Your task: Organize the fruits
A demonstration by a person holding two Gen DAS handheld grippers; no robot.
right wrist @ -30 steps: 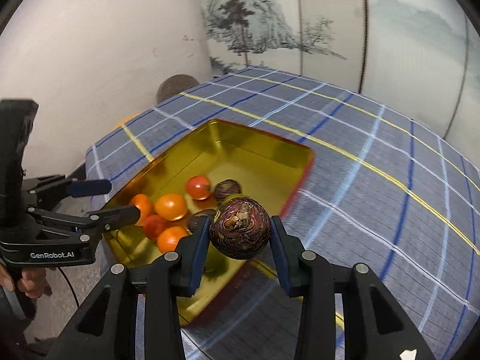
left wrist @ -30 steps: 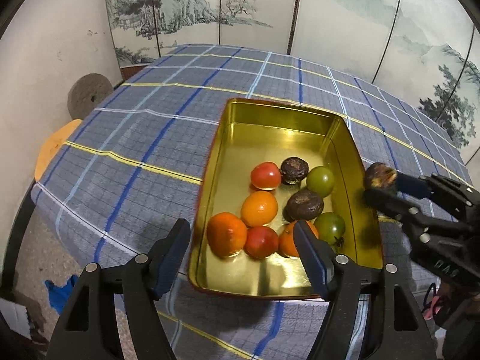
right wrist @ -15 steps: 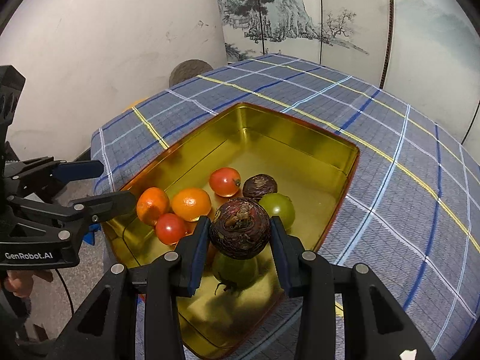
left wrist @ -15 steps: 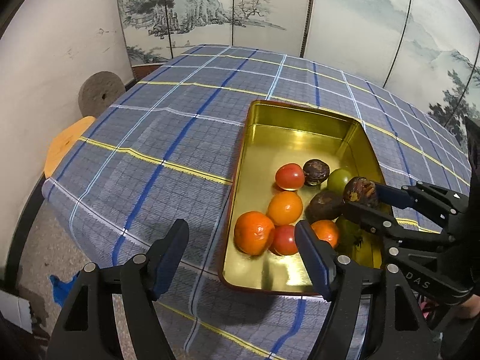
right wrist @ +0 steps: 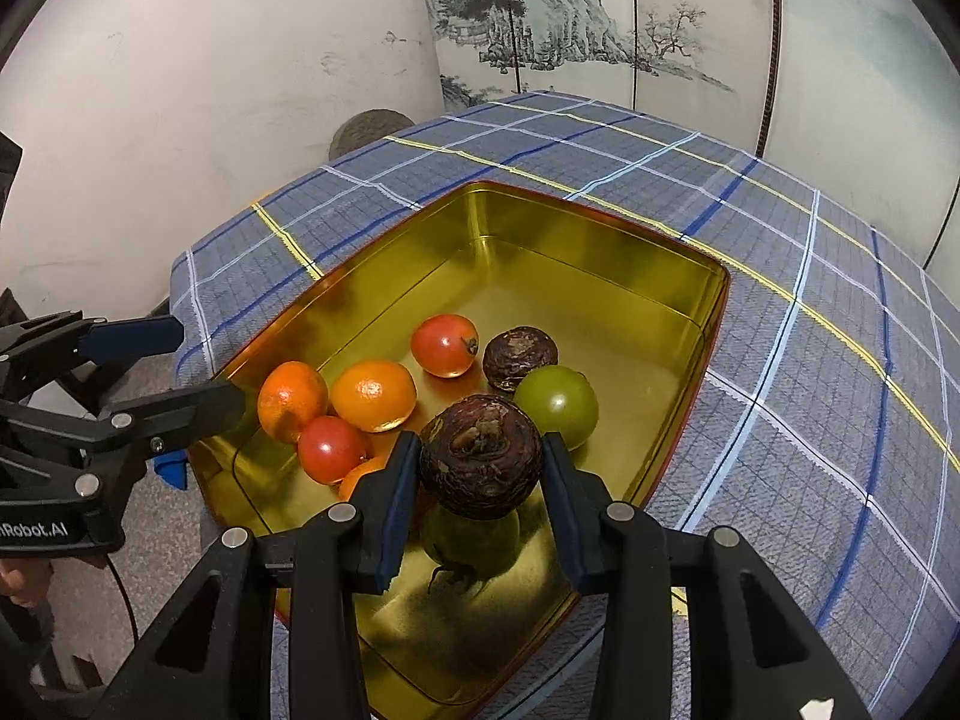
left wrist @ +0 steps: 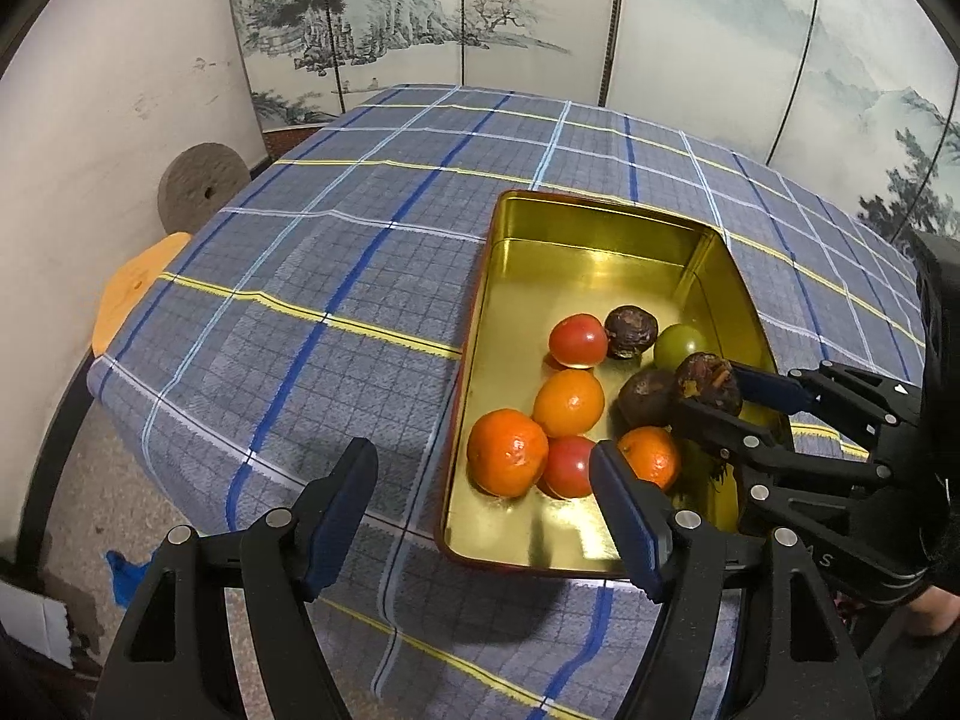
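Observation:
A gold metal tray (left wrist: 594, 240) (right wrist: 570, 240) sits on the plaid tablecloth and holds several fruits: oranges (left wrist: 507, 451) (right wrist: 373, 394), red tomatoes (left wrist: 578, 340) (right wrist: 444, 345), green tomatoes (right wrist: 557, 404) and dark brown fruits (left wrist: 630, 332) (right wrist: 519, 357). My right gripper (right wrist: 480, 465) is shut on a dark brown fruit (right wrist: 480, 456) (left wrist: 708, 383) and holds it over the tray's near right part, above a green tomato (right wrist: 471, 540). My left gripper (left wrist: 483, 507) is open and empty at the tray's near left corner; it also shows in the right wrist view (right wrist: 192, 366).
The plaid tablecloth (left wrist: 336, 276) covers a round table whose edge drops off at the left. A round grey stone disc (left wrist: 201, 186) and an orange stool (left wrist: 135, 288) stand by the white wall at the left. A painted folding screen (left wrist: 540, 18) stands behind the table.
My right gripper has carried the dark brown fruit from outside the tray's right rim to over the fruits inside it and lower. The left gripper has drawn back to the left, still open.

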